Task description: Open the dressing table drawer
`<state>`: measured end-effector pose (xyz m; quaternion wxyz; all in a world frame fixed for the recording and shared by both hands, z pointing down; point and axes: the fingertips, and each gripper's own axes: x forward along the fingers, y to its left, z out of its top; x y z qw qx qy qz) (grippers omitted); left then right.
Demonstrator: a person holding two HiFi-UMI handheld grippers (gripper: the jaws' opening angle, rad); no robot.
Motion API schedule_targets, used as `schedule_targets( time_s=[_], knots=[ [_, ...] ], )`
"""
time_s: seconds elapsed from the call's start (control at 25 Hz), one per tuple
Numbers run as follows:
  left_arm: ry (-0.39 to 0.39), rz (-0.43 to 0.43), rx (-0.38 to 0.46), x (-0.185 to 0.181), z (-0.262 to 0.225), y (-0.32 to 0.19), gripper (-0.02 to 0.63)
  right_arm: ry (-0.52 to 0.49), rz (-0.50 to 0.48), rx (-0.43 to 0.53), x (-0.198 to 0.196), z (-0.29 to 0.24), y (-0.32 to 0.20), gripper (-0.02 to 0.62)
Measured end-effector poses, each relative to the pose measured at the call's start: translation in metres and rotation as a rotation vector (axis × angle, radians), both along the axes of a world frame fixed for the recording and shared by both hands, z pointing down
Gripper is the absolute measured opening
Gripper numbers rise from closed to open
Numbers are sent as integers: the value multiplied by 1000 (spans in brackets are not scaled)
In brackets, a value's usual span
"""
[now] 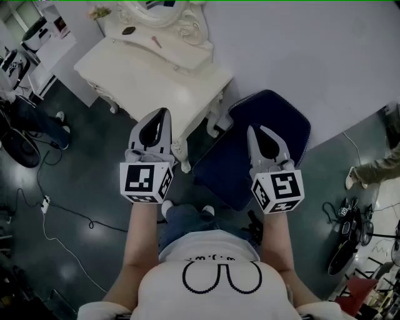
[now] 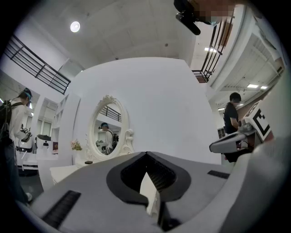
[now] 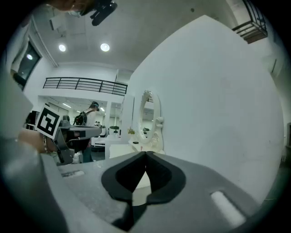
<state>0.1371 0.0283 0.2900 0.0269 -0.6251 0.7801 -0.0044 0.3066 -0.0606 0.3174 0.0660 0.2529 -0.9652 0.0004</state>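
**A:** How were the jaws found?

**B:** Nearest the person, the left gripper [image 1: 161, 116] was seen with its jaws closed tip to tip and nothing between them. The right gripper [image 1: 255, 131] was likewise closed and empty.

**A:** What was met beyond them?

**B:** A dark blue chair [image 1: 275, 122] was seen just ahead of the right gripper. The dressing table [image 1: 144, 81] lay ahead of the left gripper and off to its left, with its near corner closest to those jaws. Its mirror [image 1: 156, 14] stood at the far edge, against the wall.

**A:** And the drawer?

**B:** Its face could not be made out from above. It was judged to sit under the table's front edge, opposite the mirror, with its long axis running along that edge.

**A:** Which hand was better placed?

**B:** The left was judged nearer. The jaws would have to be opened and lowered below the table's top edge before anything could be gripped.
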Motion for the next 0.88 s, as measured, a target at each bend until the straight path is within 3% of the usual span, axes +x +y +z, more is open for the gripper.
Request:
schedule_targets(
  time_s=[0.44, 0.68, 0.88],
  knots=[
    [-24, 17, 34, -20, -5, -14, -2, -37, 4, 22, -24, -3, -13, 2],
    [-6, 56, 39, -54, 1, -21, -2, -32, 51, 3, -51, 5, -17, 2],
    [4, 98, 39, -106, 2, -28, -2, -30, 88, -4, -101, 6, -17, 2]
  ],
)
